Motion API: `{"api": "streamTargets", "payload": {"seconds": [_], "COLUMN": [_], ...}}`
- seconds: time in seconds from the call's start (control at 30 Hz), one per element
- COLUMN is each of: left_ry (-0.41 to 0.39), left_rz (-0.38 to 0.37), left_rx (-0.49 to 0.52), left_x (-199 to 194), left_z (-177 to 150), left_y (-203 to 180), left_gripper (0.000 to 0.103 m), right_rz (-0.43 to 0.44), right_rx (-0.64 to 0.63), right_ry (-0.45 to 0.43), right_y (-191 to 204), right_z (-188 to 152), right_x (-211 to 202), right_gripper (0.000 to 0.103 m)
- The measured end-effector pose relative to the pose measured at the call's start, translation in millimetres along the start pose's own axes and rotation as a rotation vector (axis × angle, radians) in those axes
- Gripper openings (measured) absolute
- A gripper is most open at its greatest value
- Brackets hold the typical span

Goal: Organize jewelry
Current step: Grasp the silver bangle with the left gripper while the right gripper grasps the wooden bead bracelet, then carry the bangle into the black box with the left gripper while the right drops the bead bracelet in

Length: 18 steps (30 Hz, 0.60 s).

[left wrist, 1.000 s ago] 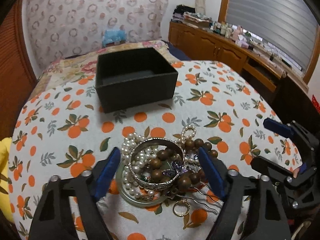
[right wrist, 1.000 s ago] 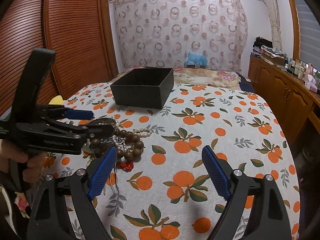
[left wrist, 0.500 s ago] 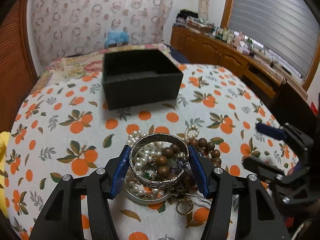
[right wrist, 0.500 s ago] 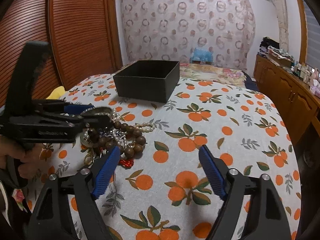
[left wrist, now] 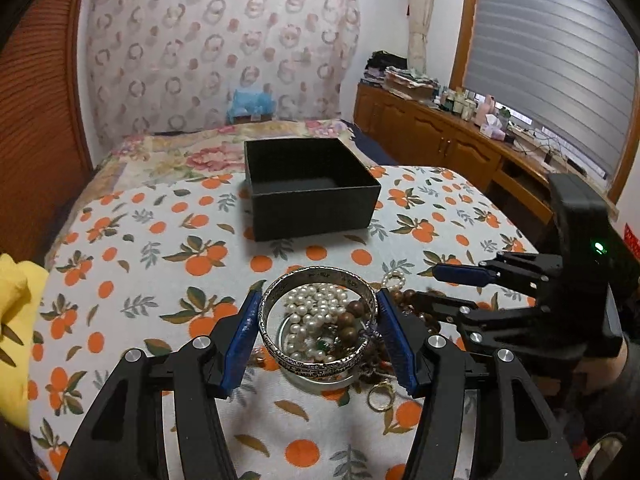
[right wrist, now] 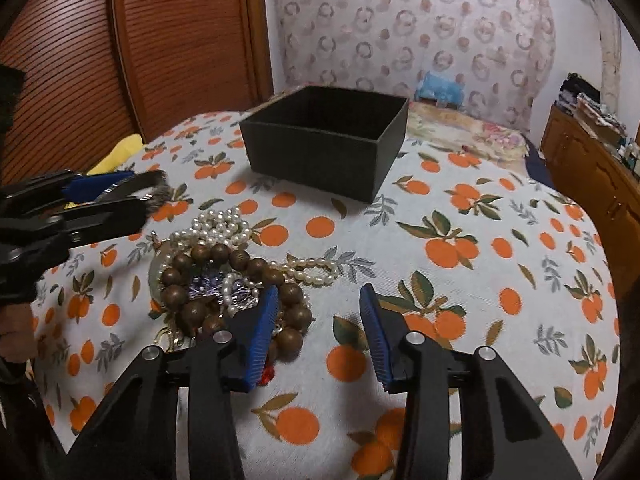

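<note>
Left gripper point(left wrist: 318, 338) clamps the silver bangle point(left wrist: 318, 354) between its blue pads point(left wrist: 240, 344), one pad at the bangle's 9 o'clock, the other at its 3 o'clock. In the right wrist view the bangle point(right wrist: 136, 186) shows at 9 o'clock, blurred, clear of the cloth point(right wrist: 460, 208) and apart from the pile. Seen through the bangle lie the white pearls point(left wrist: 310, 312) and brown beads point(left wrist: 352, 320), and a gold ring point(left wrist: 379, 397) lies on the cloth point(left wrist: 152, 264) at 5 o'clock from it. Right gripper point(right wrist: 318, 334) stands part open with nothing between its fingers, low over the cloth; its left pad point(right wrist: 260, 336) is just beside the brown beads point(right wrist: 224, 268) at the pile's near edge. The pearls point(right wrist: 224, 226) sit at the pile's far side, and one pearl strand point(right wrist: 316, 270) trails off toward 3 o'clock. From the left wrist view the right gripper point(left wrist: 444, 284) reaches in from 3 o'clock. The black box point(right wrist: 332, 142) sits open at 12 o'clock, well apart from the pile; I cannot see its floor.
</note>
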<state>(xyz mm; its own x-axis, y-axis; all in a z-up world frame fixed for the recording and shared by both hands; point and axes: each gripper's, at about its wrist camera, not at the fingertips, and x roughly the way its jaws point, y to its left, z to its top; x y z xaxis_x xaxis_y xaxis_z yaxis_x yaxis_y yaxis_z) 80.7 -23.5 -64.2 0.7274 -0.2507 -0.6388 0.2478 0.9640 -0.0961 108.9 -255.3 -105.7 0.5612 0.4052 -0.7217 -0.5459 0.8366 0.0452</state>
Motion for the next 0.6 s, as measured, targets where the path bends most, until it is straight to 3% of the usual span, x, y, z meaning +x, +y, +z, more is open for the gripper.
{"api": "streamTargets", "payload": {"seconds": [0.2,0.27,0.3,0.47,0.6], "left_ry": [-0.002,0.0,-0.001,-0.005,-0.009], "left_rz": [-0.002,-0.003,-0.002,0.001,0.002], "left_rx": [-0.01,-0.012,-0.012,-0.02,-0.024], "left_x": [-2.5,-3.0,-3.7,-4.2,-5.8], "left_z": [-3.0,-3.8,-4.1,-5.6,-4.7], "left_y": [0.2,0.9,0.9,5.9,9.5], "left_gripper": [0.056,0.056,0.056,0.056,0.056], "right_rz": [0.023,0.04,0.051,0.033,0.042], "right_rx": [-0.021,-0.042,-0.047,-0.082,-0.071], "right_ry": [0.05,0.061,0.066,0.036,-0.05], "right_y": [1.9,5.2,5.8,14.2,13.4], "right_z": [4.4,6.1,6.8,9.1,21.6], "right_x": [13.7,14.1,14.6,4.0,-23.1], "right_gripper": [0.043,0.03,0.017,0.015,0.015]}}
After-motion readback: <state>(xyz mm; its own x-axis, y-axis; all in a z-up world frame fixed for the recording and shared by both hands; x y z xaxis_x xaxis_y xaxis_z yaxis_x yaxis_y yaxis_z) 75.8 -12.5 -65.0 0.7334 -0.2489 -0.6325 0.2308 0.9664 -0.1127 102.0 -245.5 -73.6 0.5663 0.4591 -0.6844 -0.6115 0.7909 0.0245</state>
